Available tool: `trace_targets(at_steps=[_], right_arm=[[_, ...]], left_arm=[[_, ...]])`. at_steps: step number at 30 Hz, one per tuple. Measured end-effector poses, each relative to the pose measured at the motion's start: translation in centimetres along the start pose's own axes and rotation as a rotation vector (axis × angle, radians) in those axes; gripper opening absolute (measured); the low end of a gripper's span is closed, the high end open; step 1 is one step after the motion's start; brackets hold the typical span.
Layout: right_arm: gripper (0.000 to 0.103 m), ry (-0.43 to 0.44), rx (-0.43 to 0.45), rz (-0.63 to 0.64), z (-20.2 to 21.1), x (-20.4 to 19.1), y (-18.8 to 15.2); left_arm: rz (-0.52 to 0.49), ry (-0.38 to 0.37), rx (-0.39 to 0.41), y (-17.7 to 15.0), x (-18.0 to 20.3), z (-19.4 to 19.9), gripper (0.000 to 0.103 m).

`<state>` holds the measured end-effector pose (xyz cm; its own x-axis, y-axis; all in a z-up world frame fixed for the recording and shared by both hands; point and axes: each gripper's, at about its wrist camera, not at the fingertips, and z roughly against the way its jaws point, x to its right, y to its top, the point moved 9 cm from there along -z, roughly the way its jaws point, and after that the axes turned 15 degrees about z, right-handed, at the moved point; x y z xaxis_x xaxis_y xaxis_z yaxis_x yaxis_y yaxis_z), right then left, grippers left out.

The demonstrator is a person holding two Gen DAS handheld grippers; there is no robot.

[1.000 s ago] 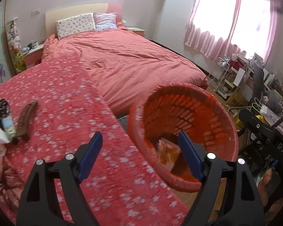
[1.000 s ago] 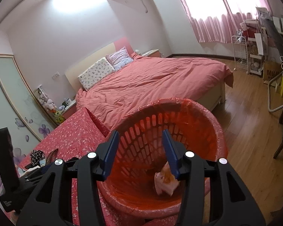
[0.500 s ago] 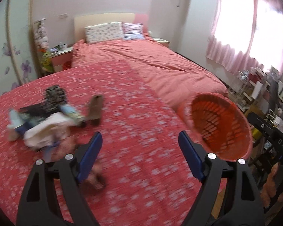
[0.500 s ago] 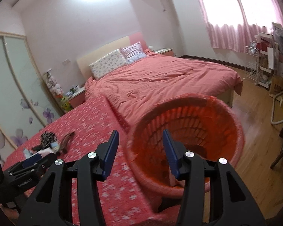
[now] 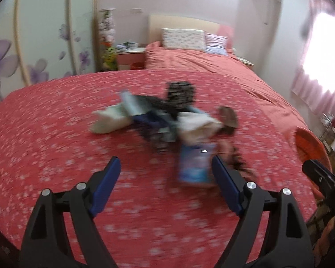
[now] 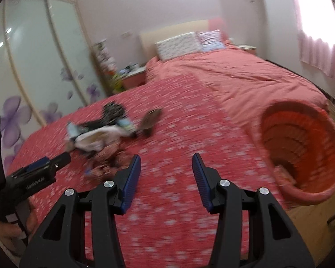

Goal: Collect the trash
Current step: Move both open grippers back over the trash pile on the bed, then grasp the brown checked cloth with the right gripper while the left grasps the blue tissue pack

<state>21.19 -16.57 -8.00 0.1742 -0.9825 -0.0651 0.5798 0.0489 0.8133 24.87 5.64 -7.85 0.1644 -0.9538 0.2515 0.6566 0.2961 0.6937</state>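
Left gripper point(image 5: 165, 178) wide and empty above bare bedspread point(image 5: 55, 134), trash pile point(image 5: 167, 118) ahead, right gripper point(image 6: 166, 174) part-open, empty, orange basket point(image 6: 301, 147) at bed edge.

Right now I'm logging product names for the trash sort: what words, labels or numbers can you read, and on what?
None can be read.
Blue packet: print blurred.
Left gripper: white lettering on its body, too blurred to read.
Trash pile: wrappers blurred, no text legible.
Orange basket: no label seen.
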Motion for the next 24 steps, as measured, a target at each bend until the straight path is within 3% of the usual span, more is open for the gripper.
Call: trace_targets(at_steps=[9,19,22,24], right_arm=[[0.048,0.081,-0.064,0.110,-3.6,-8.0,0.2],[0.048,0.044,-0.121,0.196,-6.7,-10.8,-0.3],[0.043,0.019,-0.140,0.212,-7.2,-10.5,-0.6],[0.031,0.006,-0.143,0.216,-7.3,-10.1,-0.7]], left_arm=[[0.080,0.071,-0.002,0.1,-7.5,0.0,0.083],[0.095,0.069,-0.037,-1.3,-8.8,-0.9,0.083],[0.092,0.062,-0.047,-1.6,-8.5,-1.2,0.084],[0.090,0.055,-0.054,-1.8,-8.2,-1.5,0.083]])
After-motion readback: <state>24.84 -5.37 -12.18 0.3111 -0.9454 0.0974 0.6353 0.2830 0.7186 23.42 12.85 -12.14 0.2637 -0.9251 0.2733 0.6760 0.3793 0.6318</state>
